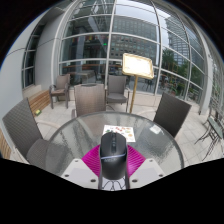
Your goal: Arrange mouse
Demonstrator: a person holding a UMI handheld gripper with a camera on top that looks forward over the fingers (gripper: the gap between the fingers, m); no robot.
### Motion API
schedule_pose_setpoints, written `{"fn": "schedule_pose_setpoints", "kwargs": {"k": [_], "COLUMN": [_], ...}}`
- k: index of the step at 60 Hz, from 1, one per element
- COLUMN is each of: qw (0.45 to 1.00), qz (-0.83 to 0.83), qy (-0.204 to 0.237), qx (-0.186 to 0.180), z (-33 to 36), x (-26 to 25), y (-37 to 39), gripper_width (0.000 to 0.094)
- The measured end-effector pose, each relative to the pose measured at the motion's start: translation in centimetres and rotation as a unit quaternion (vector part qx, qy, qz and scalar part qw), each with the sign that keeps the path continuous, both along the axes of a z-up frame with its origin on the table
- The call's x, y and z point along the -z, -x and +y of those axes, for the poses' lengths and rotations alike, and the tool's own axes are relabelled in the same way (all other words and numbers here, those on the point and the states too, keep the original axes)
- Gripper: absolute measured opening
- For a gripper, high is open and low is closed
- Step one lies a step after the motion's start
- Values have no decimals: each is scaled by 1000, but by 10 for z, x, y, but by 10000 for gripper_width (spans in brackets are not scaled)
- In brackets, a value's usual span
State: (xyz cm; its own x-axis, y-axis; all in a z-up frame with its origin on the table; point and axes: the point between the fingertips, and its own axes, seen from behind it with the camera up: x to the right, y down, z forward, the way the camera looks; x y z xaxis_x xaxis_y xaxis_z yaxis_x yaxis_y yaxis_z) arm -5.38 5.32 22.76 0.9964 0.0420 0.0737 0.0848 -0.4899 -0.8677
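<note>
A black computer mouse (pixel 113 158) sits between my gripper's (pixel 113 150) two fingers, its front end pointing away from me. The magenta pads (pixel 90 164) press against both of its sides, so the gripper is shut on it. The mouse is over the near part of a round glass table (pixel 65 135). I cannot tell whether it rests on the glass or is held just above it. A white card with pink marks (pixel 120 131) lies on the table just beyond the mouse.
Dark chairs stand around the table: one at the left (pixel 22 122), one beyond it (pixel 89 98), one at the right (pixel 172 112). More chairs and a wooden sign stand (pixel 138 67) stand further back before a glass building front.
</note>
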Motion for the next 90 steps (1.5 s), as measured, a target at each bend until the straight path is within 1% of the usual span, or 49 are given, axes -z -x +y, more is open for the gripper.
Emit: {"fn": "schedule_pose_setpoints", "kwargs": {"k": [3,7,12,13,24,26,29,32,35,39,43,45,47,48,52,61,73,83,90], "qw": [999,996,991,990,983,986,987,988,989,988,985,984,984,985,988,993,997,998,998], "qz": [7,12,20,22,27,27,36,35,36,37,22,0,-17,-21,-13,12,30,43,32], "qy": [29,87,128,136,184,166,157,150,146,150,172,178,177,173,154,117,72,47,47], "qx": [11,15,13,12,-8,-6,0,-3,-3,-6,-15,-7,1,4,7,1,8,16,15], "z": [-2,-13,-27,-31,-58,-54,-54,-52,-53,-53,-58,-60,-62,-62,-70,-92,-139,-179,-208], "x": [46,110,165,181,247,244,244,243,244,244,245,240,230,223,192,119,40,3,-3], "y": [-19,-36,-42,-34,-29,-28,-27,-28,-27,-27,-27,-34,-39,-40,-37,-22,-11,-7,-3], "gripper_width": [305,304,306,305,308,310,363,414,449,496,657,687,704,727,852,862,861,861,858]}}
